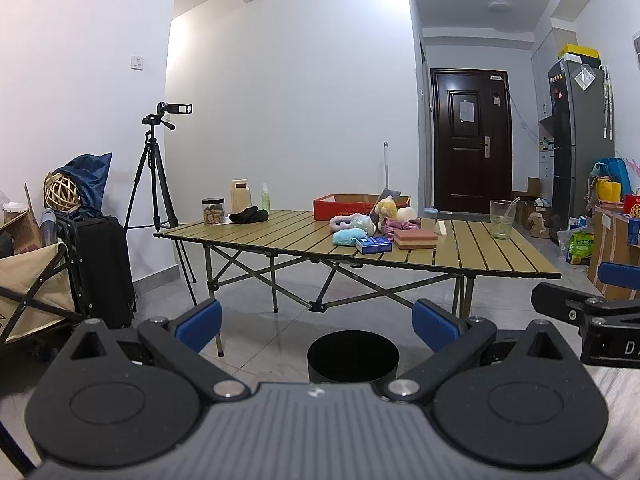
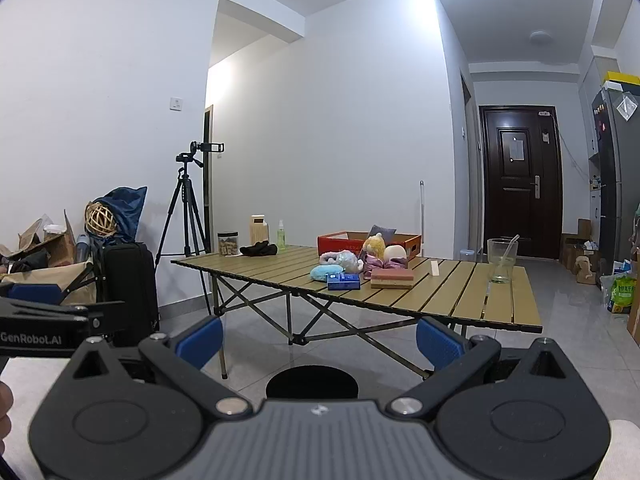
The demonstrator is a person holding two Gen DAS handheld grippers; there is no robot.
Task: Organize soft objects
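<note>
Blue-padded, both tools: left gripper (image 1: 316,322) and right gripper (image 2: 318,338) spread wide, nothing between the jaws, held side by side well short of the folding table (image 1: 480,256). No contact with anything yet.

Clustered on the slatted top, toward the far middle: a pale blue plush (image 1: 348,237), a pink-and-white fluffy piece (image 1: 352,223), a yellow stuffed toy (image 1: 387,207) and a crumpled pink cloth (image 1: 400,225), all touching or just beside one another. Directly behind them, a red cardboard box (image 1: 348,205), open at the top. Mixed in at the near edge of the cluster: a blue carton (image 1: 373,245) and a pink-topped block (image 1: 416,238), probably a sponge, though hard to tell. Off to the left, a dark cloth bundle (image 1: 249,216) beside a jar (image 1: 213,211) and a green spray bottle (image 1: 265,198). Far right, a glass cup (image 1: 501,219) with a stick in it.

Judged as the very start: approach only, no sorting begun. Next, most likely, closing in on the table and settling on one soft piece, the pale blue plush being nearest and least crowded. Called for: coming in over the blue carton without knocking it, closing gently on yielding fabric, then carrying to the red box, presumably the intended bin. Worth watching: neighbouring plush dragged along.
</note>
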